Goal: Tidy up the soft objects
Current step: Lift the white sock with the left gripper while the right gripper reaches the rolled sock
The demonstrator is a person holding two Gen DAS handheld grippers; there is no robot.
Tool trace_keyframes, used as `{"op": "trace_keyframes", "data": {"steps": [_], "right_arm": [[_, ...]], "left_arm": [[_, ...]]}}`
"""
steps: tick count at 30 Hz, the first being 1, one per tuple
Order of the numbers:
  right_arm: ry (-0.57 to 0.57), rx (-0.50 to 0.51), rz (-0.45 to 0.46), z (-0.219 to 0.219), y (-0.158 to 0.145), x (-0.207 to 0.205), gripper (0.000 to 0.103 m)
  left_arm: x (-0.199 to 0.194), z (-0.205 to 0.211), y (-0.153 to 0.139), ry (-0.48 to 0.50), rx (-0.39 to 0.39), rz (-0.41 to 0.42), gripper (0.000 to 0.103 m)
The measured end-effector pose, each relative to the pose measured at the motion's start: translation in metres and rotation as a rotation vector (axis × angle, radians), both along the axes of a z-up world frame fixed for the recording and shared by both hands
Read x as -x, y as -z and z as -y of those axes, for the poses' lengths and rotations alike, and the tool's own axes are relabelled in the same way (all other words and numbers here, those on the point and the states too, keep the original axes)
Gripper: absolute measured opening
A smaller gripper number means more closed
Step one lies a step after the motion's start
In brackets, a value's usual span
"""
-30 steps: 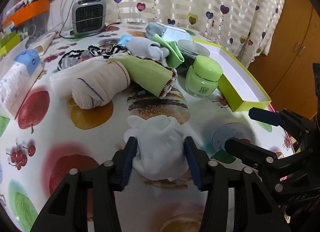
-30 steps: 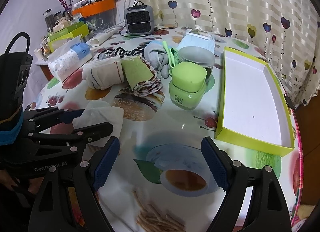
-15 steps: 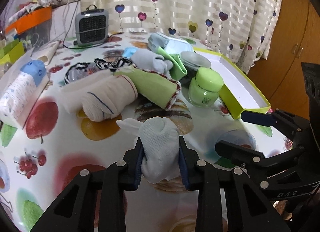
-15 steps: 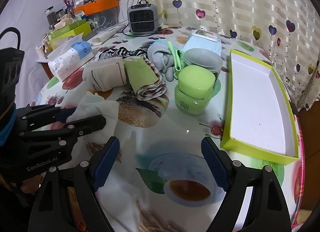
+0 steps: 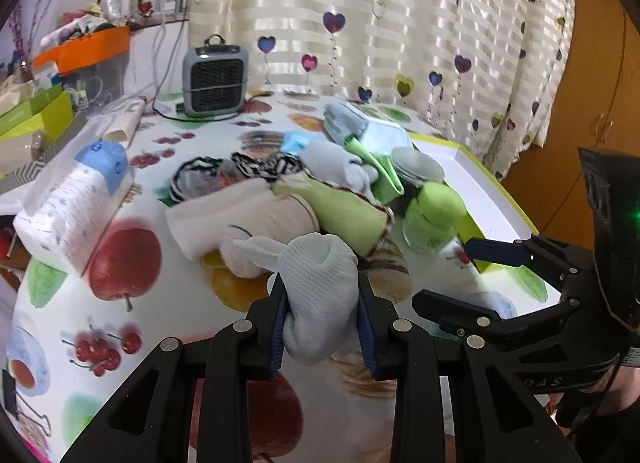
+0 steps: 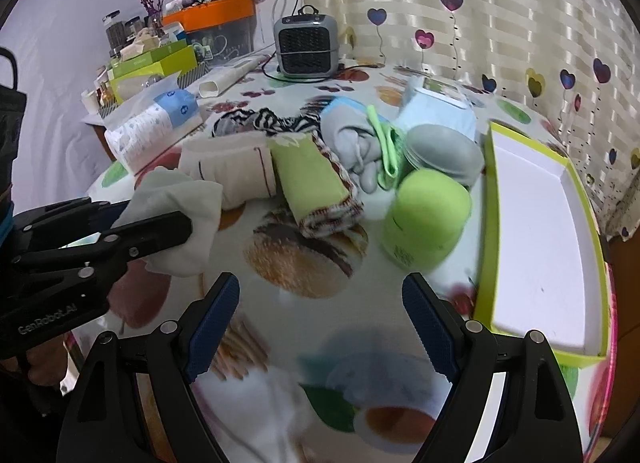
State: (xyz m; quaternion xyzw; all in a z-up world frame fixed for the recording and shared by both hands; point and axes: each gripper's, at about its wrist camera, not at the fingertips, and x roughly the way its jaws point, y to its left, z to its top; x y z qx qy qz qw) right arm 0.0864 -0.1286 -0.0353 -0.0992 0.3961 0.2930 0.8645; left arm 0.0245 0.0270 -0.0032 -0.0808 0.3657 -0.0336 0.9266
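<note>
Two wrist-cam views over a round desk (image 6: 320,403) w/ a fruit-print cover. Landmark for places: the green jar (image 6: 426,219), lime lid, near the desk's middle.

Left claw (image 5: 322,313): clenched on a white knit glove (image 5: 320,283). Its jaws have just been closing, and both blue pads press the glove's sides. The glove bulges above the pads, a loose bit trailing to the pic's left. In the right cam the same glove (image 6: 180,203) hangs well left of the jar, held clear of the desk top.

Right claw (image 6: 320,323): released, jaws wide apart, nothing between them. It hovers over bare desk just in front of the jar.

Pile of soft things, left of and behind the jar:
- green cloth roll (image 6: 312,187) w/ red-white edging, just left of the jar
- cream towel roll (image 6: 232,171), touching the green roll's far-left side
- grey sock bundle (image 6: 352,143) behind the jar, a thin green strip draped on it
- black-and-white striped fabric (image 6: 264,121) farther back-left

Grey lidded dish (image 6: 444,153) sits right behind the jar, touching or nearly so. Open shallow box (image 6: 490,223), lime walls, white inside, lies just right of the jar. Tissue pack (image 6: 148,131) far left of it. Small grey heater (image 6: 308,45) well behind, by a heart-print curtain.
</note>
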Motion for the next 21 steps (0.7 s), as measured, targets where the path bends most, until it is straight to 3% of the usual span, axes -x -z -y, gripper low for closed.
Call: {"op": "trace_keyframes", "data": {"steps": [11, 21], "right_arm": [[-0.063, 0.026, 0.060, -0.036, -0.005, -0.029, 0.079], [-0.180, -0.051, 0.012, -0.073, -0.003, -0.043, 0.076]], "left_arm": [[0.002, -0.027, -0.007, -0.064, 0.015, 0.027, 0.029], [0.011, -0.057, -0.012, -0.136, 0.020, 0.043, 0.029]]}}
